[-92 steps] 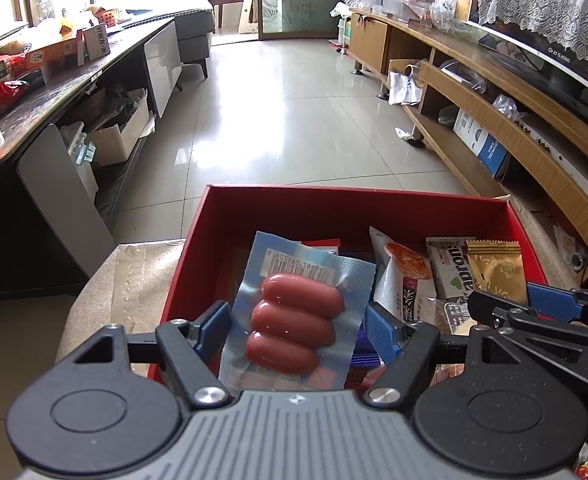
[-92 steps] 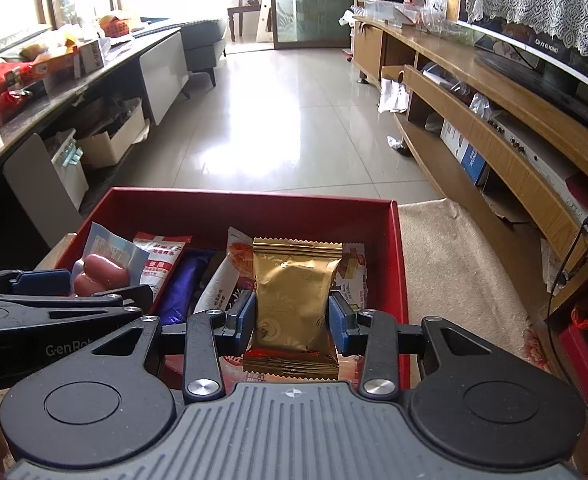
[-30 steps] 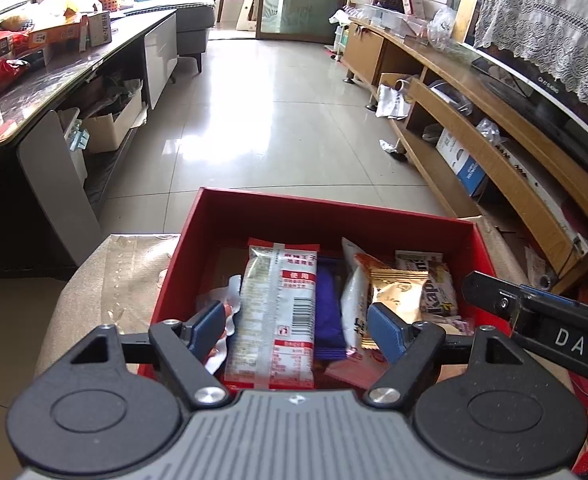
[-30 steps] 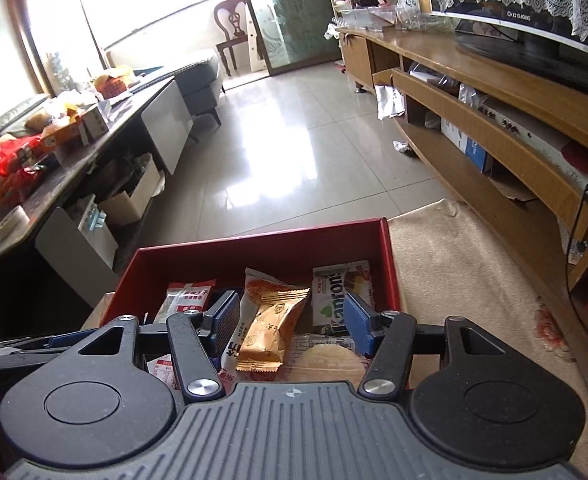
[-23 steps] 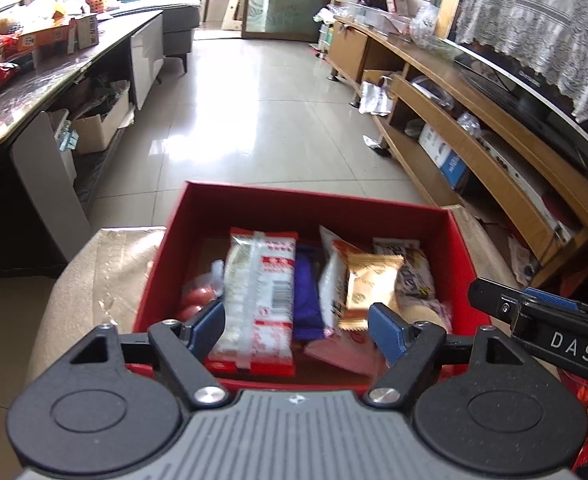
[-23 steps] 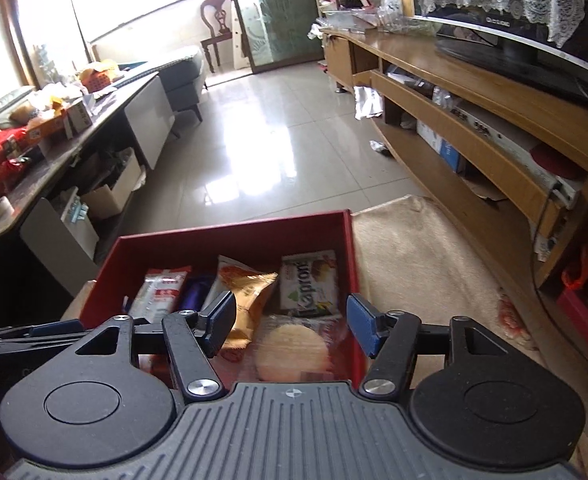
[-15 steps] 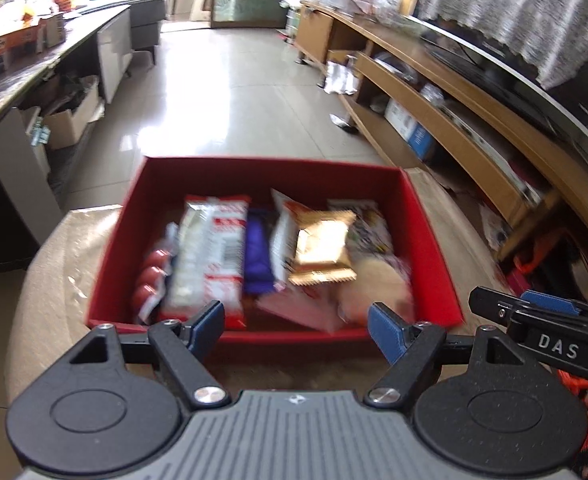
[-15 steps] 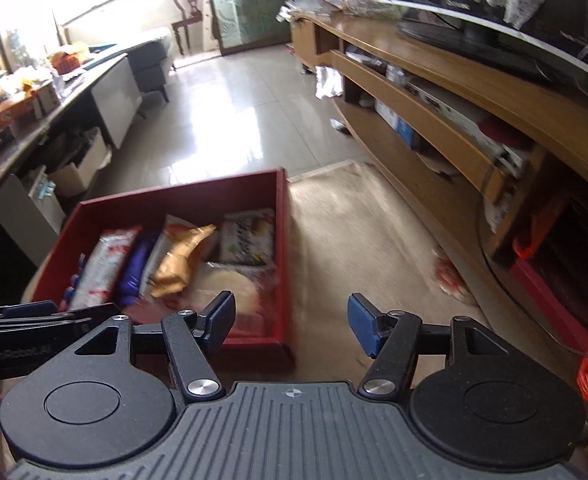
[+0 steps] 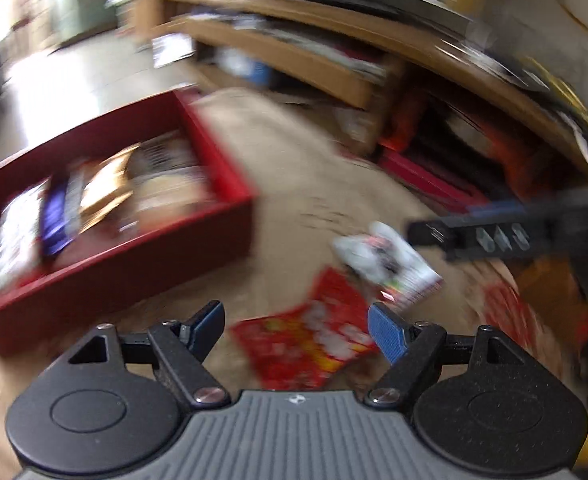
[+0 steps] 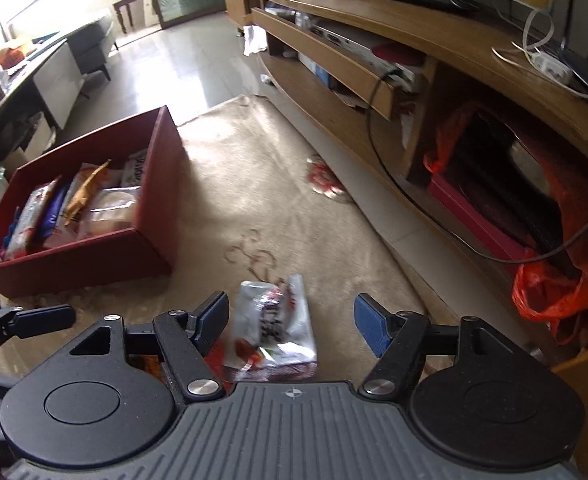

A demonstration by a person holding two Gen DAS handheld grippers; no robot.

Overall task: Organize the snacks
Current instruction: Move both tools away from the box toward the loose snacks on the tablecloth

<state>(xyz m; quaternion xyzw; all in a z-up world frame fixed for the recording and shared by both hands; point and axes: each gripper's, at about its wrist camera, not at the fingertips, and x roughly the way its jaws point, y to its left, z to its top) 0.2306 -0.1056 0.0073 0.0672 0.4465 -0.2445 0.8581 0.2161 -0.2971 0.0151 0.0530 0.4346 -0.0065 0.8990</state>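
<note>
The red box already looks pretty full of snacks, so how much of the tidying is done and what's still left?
Several packets already lie in the red box. Nothing is in hand: the left gripper and the right gripper are both open and empty, the right one's jaws having just been opening. Left to do: the silver packet and the red packet lie loose on the beige mat.

Silver snack packet (image 10: 275, 322) and red packet (image 9: 306, 346) flat on the beige rug beside filled red box (image 10: 106, 258)
</note>
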